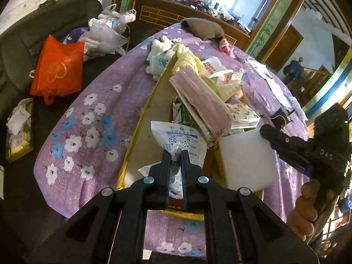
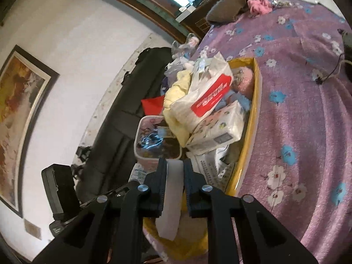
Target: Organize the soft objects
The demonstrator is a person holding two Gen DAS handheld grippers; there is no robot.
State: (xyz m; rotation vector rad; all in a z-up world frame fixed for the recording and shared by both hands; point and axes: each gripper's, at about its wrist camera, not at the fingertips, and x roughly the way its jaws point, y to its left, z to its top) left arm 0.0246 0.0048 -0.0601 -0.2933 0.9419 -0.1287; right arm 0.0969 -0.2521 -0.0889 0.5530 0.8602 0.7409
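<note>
Packing is the step in hand, by my reading: both grippers carry soft items above the yellow-rimmed cardboard box [image 1: 140, 118] that sits on the purple floral cloth [image 1: 88, 114]. The left gripper [image 1: 175, 154] is closed tight on a white desiccant sachet [image 1: 178, 140] with blue print, holding it over the near, emptier end of the box. The right gripper [image 2: 174, 165] is clamped on a white foam block [image 2: 173, 189], its jaws spread only as wide as the block is thick. Next, each likely needs lowering into a free gap and opening; the far end is already heaped, so the near corner looks the better spot. Only the left wrist view shows the pink mask pack [image 1: 200, 101] lying slanted across the pile, the orange bag [image 1: 58, 68] on the dark sofa, and the right gripper with the foam block's broad face [image 1: 248, 158] just beside the box. Only the right wrist view shows the red-and-white plastic bag [image 2: 204, 96], the tissue pack [image 2: 217, 127] and a pink-rimmed container [image 2: 151, 138].
</note>
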